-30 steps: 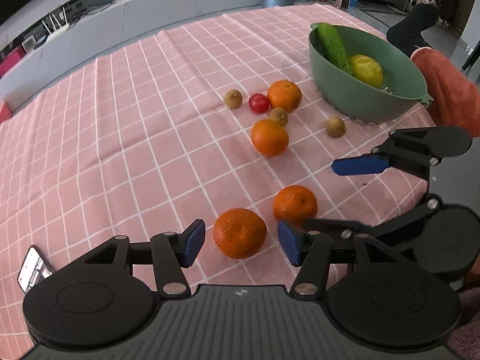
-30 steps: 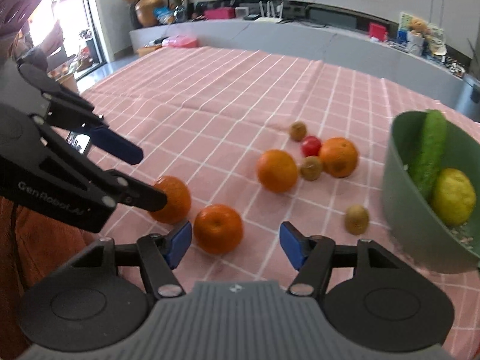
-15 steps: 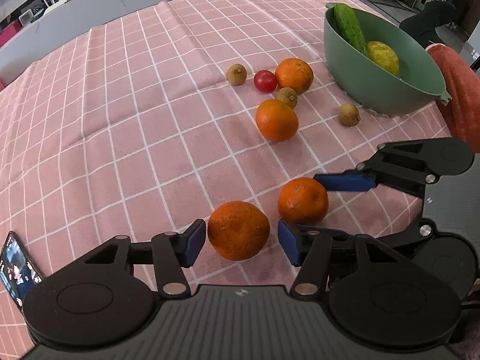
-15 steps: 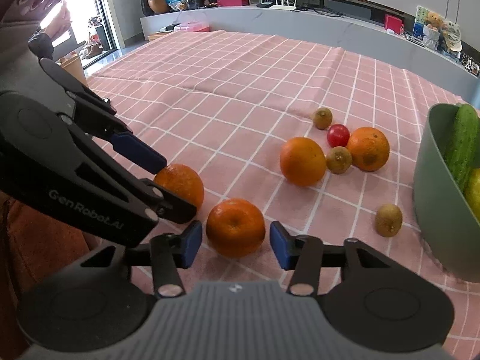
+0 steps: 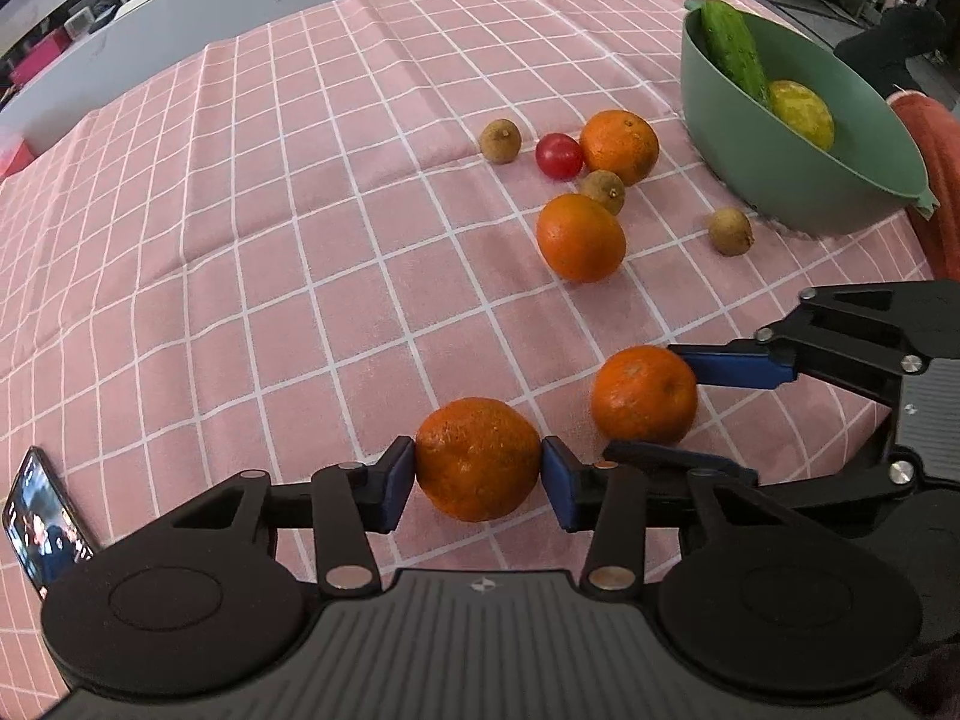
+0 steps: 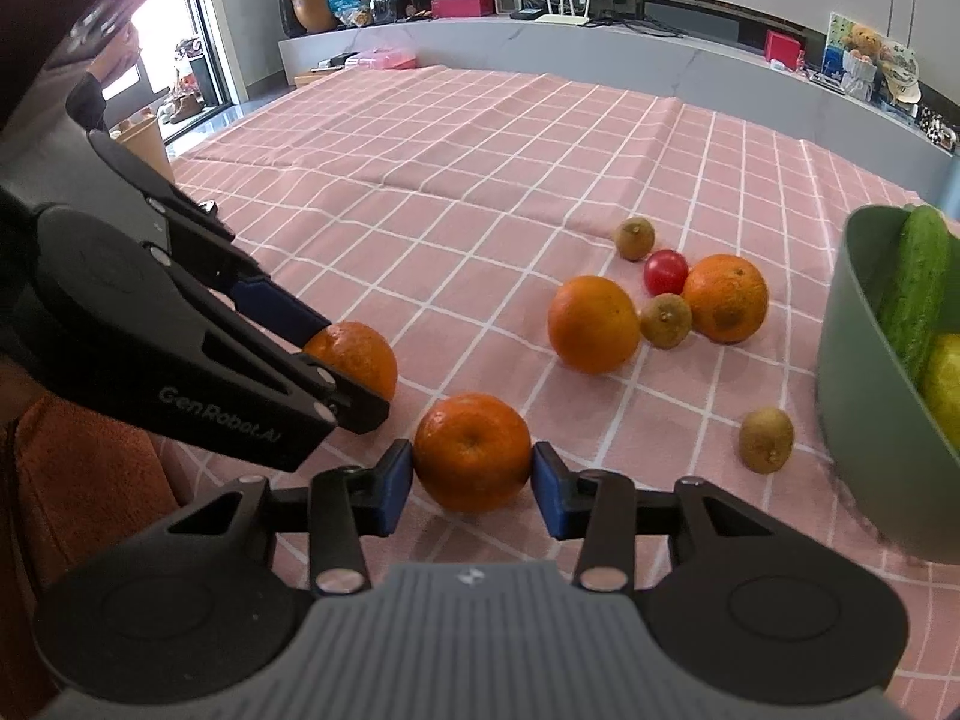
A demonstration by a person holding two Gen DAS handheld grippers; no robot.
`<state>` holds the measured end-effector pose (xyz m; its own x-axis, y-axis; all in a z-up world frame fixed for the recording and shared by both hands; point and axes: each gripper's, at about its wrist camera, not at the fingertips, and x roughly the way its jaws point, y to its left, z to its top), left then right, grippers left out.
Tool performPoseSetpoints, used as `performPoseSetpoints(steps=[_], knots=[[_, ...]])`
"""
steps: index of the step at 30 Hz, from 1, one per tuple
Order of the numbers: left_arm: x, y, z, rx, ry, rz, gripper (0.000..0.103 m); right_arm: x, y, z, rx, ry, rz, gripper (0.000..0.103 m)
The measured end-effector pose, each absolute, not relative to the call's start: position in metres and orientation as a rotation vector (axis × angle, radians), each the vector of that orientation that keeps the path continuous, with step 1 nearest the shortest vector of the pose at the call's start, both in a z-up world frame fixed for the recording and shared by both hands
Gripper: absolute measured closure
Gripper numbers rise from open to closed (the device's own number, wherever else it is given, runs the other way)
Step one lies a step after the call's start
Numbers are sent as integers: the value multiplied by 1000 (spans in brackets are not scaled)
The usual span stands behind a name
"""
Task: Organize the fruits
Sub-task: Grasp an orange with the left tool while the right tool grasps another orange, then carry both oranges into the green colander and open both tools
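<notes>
- Near orange (image 5: 478, 459) sits on the pink-checked bench (image 5: 240, 240), pinched between the left tool's (image 5: 478, 474) blue pads; it's clamped
- Second orange (image 6: 472, 452), just beside it, is squeezed by the right tool (image 6: 472, 480)
- Green bowl (image 5: 780, 138) holds cucumber (image 5: 732, 51) and lemon (image 5: 801, 114); two more oranges lie loose on the bench near it

Two oranges (image 5: 478, 459) (image 5: 643, 394) sit in the grippers; two more oranges (image 5: 580, 237) (image 5: 619, 147), a tomato (image 5: 558, 156) and three brown fruits (image 5: 500, 141) lie near the bowl (image 5: 780, 180).
</notes>
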<state>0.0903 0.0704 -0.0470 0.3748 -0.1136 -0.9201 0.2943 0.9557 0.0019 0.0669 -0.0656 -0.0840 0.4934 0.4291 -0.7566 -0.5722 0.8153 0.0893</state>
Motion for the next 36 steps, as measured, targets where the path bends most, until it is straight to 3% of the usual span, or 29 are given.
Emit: performPoseSetpoints(steps=[25,36], knots=[[91,-23,60,62,860,-376,53,75,-171,13,-261,661,474,64],[128,-82,46,84,891,-491,53,112,-227,23,-324,732,388,64]])
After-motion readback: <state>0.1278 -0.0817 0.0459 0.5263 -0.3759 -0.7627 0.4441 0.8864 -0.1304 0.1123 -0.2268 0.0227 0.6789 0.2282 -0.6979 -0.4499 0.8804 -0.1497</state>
